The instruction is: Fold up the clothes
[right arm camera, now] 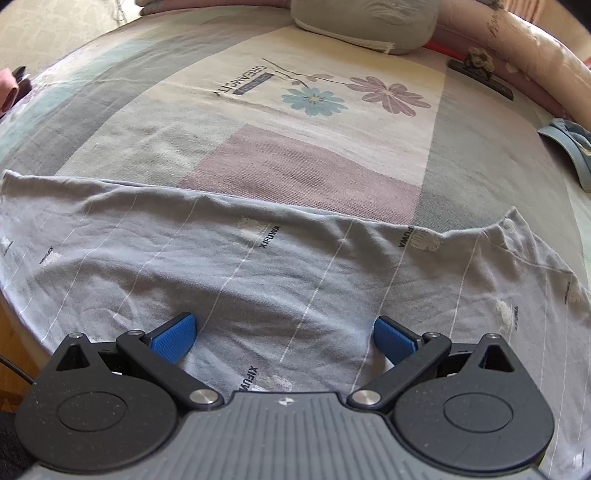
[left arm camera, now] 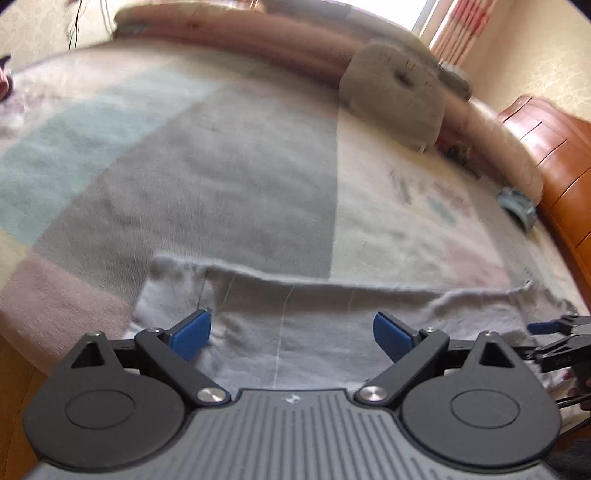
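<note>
A grey garment is spread flat along the near edge of the bed, both the left gripper and the right gripper being held over it with fingers wide apart, nothing gripped.

Left view blurred — garment cut off at edges.

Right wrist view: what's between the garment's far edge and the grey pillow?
Only bedsheet, printed with two flowers, lies between the grey garment and the pillow; nothing rests on it.
</note>
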A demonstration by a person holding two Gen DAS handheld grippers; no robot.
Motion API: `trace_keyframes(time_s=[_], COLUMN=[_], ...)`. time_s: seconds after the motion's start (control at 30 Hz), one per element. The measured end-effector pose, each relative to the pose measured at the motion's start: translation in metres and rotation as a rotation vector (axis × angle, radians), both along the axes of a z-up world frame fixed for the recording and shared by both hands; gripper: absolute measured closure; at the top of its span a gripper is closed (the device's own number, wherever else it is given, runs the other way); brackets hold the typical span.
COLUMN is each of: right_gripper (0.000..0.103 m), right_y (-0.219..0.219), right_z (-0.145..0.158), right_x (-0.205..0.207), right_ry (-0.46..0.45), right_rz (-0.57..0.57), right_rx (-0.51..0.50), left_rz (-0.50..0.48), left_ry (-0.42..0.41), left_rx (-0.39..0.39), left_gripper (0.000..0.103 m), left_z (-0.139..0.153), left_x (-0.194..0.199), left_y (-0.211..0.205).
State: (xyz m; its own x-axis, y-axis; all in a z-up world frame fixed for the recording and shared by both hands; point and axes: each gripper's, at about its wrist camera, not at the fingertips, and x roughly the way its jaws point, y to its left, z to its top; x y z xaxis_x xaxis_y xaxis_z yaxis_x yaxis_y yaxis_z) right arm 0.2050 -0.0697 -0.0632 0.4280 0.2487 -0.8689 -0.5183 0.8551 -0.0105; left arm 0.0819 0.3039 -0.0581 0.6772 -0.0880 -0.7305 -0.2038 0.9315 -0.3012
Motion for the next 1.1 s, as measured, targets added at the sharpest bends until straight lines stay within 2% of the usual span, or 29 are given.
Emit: trace_keyframes(time_s=[0.13, 0.23, 0.37, 0.43, 0.5, 0.6, 0.77, 0.87, 0.93, 1.1], right_gripper=[0.000, 0.000, 0.000, 0.000, 0.000, 0.000, 0.000, 0.000, 0.000, 0.000], right_y=[-0.002, -0.009, -0.020, -0.023, -0.029, -0.035, -0.003, 0.024, 0.026, 0.000], right_z=[0.005, 0.010, 0.008, 0.001, 0.001, 0.007, 0.019, 0.002, -0.002, 0.007], right_x=[-0.009, -0.021, -0.036, -0.045, -0.059, -0.058, -0.046, -0.042, -0.053, -0.057], right_ry=[-0.004, -0.014, 0.002, 0.011, -0.032, 0.019, -0.036, -0.027, -0.084, -0.005], right_rz=[-0.043, -0.056, -0.061, -0.034, 0.010, 0.000, 0.097, 0.168, 0.207, 0.167], right_rx=[-0.009, 0.008, 0.019, -0.021, -0.051, -0.034, 0.076, 0.027, 0.005, -0.002], left_rz=[-0.038, -0.094, -0.176, -0.203, -0.225, -0.242, -0.248, -0.249, -0.246, -0.236], left_ry=[-0.015, -0.040, -0.020, -0.010, -0.013, -0.027, -0.038, -0.038, -0.032, -0.018], left_rx=[0.087, 0.117, 0.160, 0.174, 0.182, 0.192, 0.196, 0.190, 0.180, 0.187], left_gripper=[0.008, 0.008, 0.008, 0.008, 0.008, 0.008, 0.008, 0.008, 0.008, 0.008], left_z=[0.012, 0.022, 0.017, 0.013, 0.013, 0.016, 0.020, 0.019, 0.018, 0.014], left_x=[0.011, 0.026, 0.044, 0.048, 0.052, 0.057, 0.065, 0.065, 0.062, 0.063], left_y=[-0.010, -0.015, -0.029, -0.036, -0.040, -0.044, -0.047, -0.050, -0.050, -0.050])
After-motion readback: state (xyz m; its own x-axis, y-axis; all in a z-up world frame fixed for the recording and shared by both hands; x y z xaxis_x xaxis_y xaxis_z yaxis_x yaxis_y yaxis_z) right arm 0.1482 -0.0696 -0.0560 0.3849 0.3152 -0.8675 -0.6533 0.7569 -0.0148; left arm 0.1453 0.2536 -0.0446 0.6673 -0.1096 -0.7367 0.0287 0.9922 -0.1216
